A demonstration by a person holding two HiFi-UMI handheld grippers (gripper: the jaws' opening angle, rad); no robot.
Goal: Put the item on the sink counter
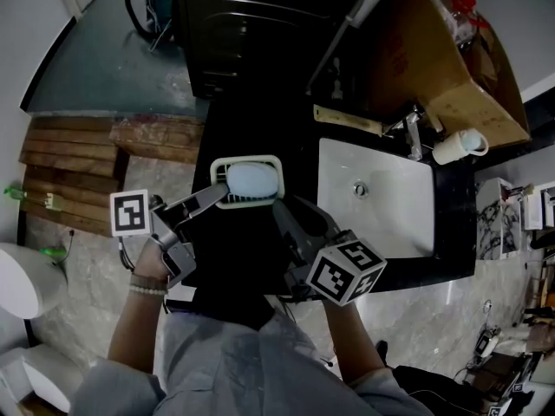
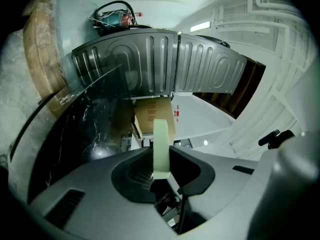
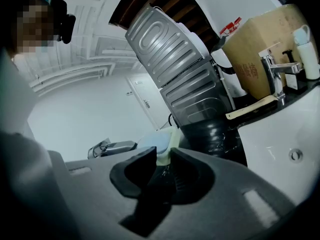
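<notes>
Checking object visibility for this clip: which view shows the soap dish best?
The head view: the whole soap dish appears from above, with blue soap inside. The left gripper view shows only its rim edge-on between the fingers; the right gripper view shows one corner behind its fingers.

Left gripper (image 2: 161,159) hides most of the dish (image 2: 160,134); I see only an edge-on strip of rim. Right gripper (image 3: 161,154): I can't tell whether its pads press the rim. Box (image 1: 438,55) runs off the top edge; print unreadable.
</notes>
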